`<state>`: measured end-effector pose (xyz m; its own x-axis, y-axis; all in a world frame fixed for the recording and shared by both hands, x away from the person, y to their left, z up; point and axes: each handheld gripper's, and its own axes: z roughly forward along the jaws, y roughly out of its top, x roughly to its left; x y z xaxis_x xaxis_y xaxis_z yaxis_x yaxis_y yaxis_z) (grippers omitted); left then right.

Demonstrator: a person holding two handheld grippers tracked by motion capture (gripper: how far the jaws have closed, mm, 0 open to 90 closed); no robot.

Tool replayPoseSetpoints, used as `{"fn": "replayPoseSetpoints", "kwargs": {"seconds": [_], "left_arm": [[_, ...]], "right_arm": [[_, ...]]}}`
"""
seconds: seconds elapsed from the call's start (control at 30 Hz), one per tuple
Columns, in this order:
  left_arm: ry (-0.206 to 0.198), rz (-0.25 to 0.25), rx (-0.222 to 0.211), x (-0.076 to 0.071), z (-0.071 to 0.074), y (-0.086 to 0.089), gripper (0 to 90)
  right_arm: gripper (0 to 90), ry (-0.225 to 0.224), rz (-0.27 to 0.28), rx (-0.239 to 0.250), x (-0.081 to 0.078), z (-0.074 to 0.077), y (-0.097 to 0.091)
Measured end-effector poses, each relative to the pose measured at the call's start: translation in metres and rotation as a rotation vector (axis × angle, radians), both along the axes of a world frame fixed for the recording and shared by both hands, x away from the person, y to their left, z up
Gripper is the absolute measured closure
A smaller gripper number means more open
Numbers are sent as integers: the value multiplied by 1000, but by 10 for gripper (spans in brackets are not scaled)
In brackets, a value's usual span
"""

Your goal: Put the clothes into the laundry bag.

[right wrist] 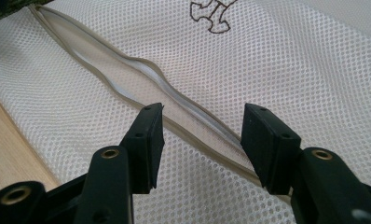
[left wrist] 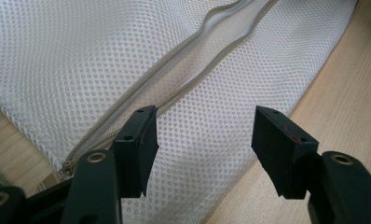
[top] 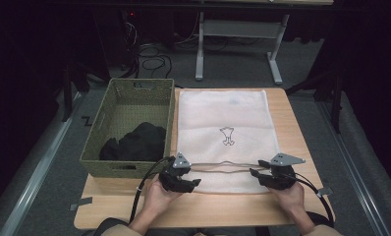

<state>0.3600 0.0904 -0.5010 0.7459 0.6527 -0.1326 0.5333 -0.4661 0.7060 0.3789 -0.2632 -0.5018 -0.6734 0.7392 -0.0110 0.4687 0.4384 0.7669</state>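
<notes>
A white mesh laundry bag (top: 226,118) lies flat on the wooden table (top: 203,206), with a small brown emblem (top: 227,135) in its middle. Its beige zipper (top: 223,166) runs across the near end and gapes slightly. My left gripper (top: 194,181) hovers at the bag's near left corner, jaws apart over the mesh (left wrist: 202,135) beside the zipper (left wrist: 141,93). My right gripper (top: 255,173) stands at the near right corner, jaws wide, straddling the zipper (right wrist: 193,114) above the mesh. Nothing sits pressed between either pair of pads.
A green woven basket (top: 129,96) stands left of the bag and holds dark clothing (top: 137,142). Bare table wood runs along the near edge and right side. A desk frame (top: 237,44) and cables stand on the floor beyond.
</notes>
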Motion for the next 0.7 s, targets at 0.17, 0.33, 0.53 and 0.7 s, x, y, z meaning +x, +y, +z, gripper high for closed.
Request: {"fn": "replayPoseSetpoints", "kwargs": {"seconds": [0.17,0.33,0.53,0.7], "left_arm": [[-1,-2,4,0,0,-1,407],[-12,2,2,-1,1,-1,408],[-60,-7,-3,-4,9,-6,408],[-60,-9,-3,-3,11,-8,408]], "right_arm": [[498,-7,2,3,-1,1,0],[498,-4,1,0,0,-1,0],[498,-12,5,-7,0,-1,0],[498,-8,6,-4,-1,-1,0]]}}
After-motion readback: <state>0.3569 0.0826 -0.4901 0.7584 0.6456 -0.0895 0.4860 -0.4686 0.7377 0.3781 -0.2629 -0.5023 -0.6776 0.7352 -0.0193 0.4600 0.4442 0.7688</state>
